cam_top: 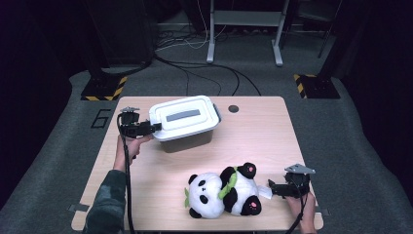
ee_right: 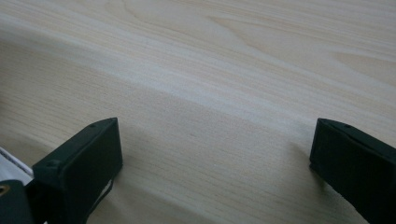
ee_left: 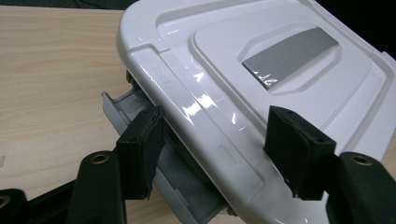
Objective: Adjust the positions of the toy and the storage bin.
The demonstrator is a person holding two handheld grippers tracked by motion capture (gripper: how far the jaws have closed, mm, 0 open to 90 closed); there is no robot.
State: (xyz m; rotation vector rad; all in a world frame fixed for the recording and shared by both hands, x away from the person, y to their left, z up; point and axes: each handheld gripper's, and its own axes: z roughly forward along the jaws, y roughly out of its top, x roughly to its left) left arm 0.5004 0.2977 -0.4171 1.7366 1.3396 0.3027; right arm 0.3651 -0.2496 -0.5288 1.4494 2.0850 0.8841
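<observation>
A light wooden table [cam_top: 272,131] carried everything. Toward its far left stood a storage box [cam_top: 187,139] under a white lid [cam_top: 182,117] with a grey inset panel [ee_left: 289,53]; a grey latch [ee_left: 135,109] hung open at the box's near end. Close to the front edge, right of centre, a plush panda [cam_top: 223,192] lay on its back with a green bamboo sprig [cam_top: 228,185] across its chest, well apart from the box.

The left gripper [cam_top: 151,128] was held level at the left end of the lid. In the left gripper view the lid's rim ran between the jaws, one pad [ee_left: 140,149] at the latch below the rim, the other above it; whether the pads pressed on the lid could not be told.

The right gripper [cam_top: 272,189] rested just right of the panda, jaws spread wide over bare wood, gripping nothing
</observation>
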